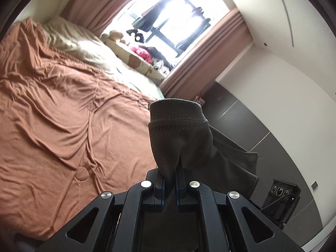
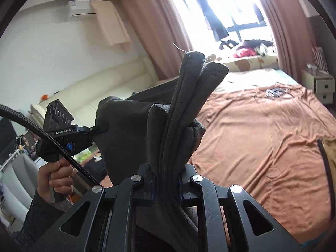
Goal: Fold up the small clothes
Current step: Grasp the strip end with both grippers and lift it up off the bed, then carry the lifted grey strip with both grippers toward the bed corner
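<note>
Both grippers, left (image 1: pixel 170 180) and right (image 2: pixel 167 180), have fingers clamped on the dark garment (image 2: pixel 134 126), held mid-frame, off the bed (image 2: pixel 262 136) at right.

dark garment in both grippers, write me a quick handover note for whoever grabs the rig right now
Left gripper: shut on one hemmed edge of the dark garment.
Right gripper: shut on a bunched, several-layer part of the same garment. In the right wrist view the left gripper pinches the cloth's far side, held by a hand.
Where: the garment hangs in the air between the grippers, above and beside the bed, not lying on it.
Done: garment picked up, gripped at two places.
Left: no finished fold shows. Probably spread it on the bed, fold it, set it down. Another small item lies further up the bed.
</note>
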Tool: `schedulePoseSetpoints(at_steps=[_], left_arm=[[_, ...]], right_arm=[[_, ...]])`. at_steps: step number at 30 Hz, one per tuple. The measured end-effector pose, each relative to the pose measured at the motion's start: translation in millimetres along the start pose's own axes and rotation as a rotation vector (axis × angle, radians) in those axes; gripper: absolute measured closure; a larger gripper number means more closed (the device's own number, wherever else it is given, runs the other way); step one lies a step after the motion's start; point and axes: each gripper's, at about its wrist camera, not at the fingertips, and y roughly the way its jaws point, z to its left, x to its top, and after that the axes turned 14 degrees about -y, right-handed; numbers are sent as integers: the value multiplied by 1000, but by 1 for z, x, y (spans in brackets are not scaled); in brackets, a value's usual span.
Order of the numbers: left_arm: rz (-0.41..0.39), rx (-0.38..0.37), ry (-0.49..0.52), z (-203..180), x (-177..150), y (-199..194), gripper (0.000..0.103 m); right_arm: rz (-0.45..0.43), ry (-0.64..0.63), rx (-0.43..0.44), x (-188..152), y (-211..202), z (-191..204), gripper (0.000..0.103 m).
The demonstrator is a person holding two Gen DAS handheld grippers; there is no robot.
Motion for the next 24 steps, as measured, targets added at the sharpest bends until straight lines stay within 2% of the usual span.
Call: schedulePoseSetpoints(at_steps=[7, 14, 20, 24], left_arm=[[-96, -31, 71, -37, 10, -90, 97], [-199, -9, 59, -35, 28, -160, 97], [-281, 1, 75, -30, 39, -219, 97], [-326, 46, 83, -16, 48, -251, 97]], right_arm=[[-60, -103, 68, 34, -41, 62, 91], [-101, -195, 152, 59, -48, 116, 91], [-113, -258, 198, 69, -39, 145, 91], [-102, -280, 240, 72, -13, 153, 91]])
